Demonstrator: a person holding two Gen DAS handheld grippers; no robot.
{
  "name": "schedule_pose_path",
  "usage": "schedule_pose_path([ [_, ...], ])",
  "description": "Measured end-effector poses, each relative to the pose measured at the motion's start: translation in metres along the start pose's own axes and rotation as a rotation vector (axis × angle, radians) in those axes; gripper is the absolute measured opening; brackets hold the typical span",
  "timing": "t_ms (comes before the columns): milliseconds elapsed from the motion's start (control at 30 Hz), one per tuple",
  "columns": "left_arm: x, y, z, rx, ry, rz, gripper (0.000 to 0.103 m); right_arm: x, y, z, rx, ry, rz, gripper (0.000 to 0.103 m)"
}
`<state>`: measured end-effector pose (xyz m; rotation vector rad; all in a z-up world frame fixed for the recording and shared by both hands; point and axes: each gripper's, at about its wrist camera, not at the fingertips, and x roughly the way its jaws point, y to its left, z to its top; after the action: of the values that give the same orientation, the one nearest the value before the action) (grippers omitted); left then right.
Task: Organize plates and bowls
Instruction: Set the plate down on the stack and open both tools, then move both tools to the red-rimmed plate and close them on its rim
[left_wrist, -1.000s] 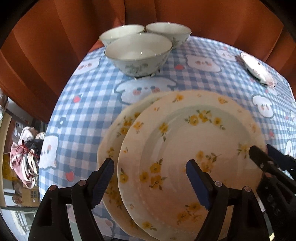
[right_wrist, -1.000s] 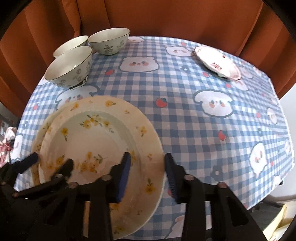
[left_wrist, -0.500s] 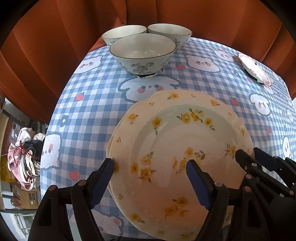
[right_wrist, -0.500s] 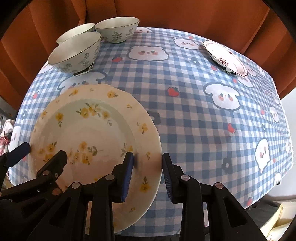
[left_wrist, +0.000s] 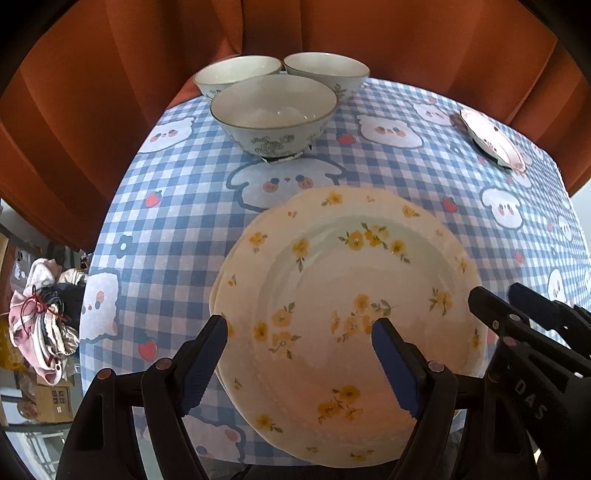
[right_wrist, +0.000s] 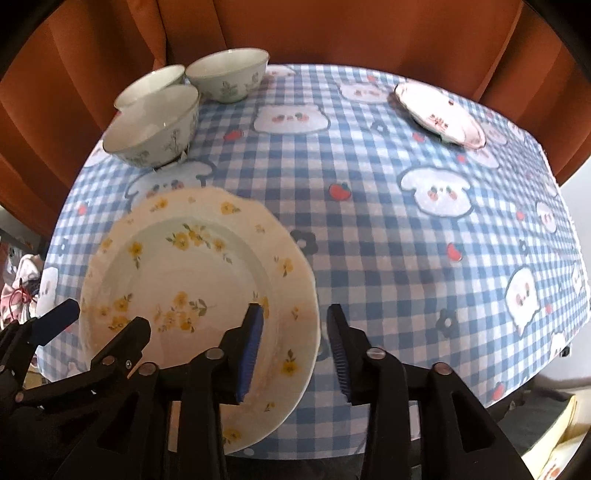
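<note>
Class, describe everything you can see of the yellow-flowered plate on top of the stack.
The yellow-flowered plate is cream, glossy like glazed ceramic, with a scalloped rim, a sunken centre and scattered yellow blossoms. It lies flat on a matching plate whose edge peeks out at its left, on the blue checked tablecloth near the front edge. The right gripper straddles its right rim, its jaws opening. The left gripper hangs open above its left part.

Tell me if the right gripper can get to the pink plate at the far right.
Probably yes: only bare checked tablecloth lies between the right gripper, its jaws opening around the yellow-flowered plate's rim, and the pink plate.
</note>
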<state>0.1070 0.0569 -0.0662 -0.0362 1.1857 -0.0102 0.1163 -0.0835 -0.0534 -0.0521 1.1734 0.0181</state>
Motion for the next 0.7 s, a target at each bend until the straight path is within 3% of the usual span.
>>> schedule_pose_path([
  [167, -0.004, -0.009, 0.006, -0.021, -0.027, 0.016, 0.083, -0.009, -0.014, 0.007, 0.010, -0.039, 0.022, 0.062],
  [567, -0.010, -0.075, 0.025, -0.072, -0.053, 0.048, 0.086, -0.007, -0.081, 0.034, -0.006, -0.065, 0.100, 0.063],
  [700, -0.011, -0.105, 0.034, -0.068, -0.070, 0.050, 0.086, -0.014, -0.108, 0.045, -0.021, -0.121, 0.078, 0.063],
])
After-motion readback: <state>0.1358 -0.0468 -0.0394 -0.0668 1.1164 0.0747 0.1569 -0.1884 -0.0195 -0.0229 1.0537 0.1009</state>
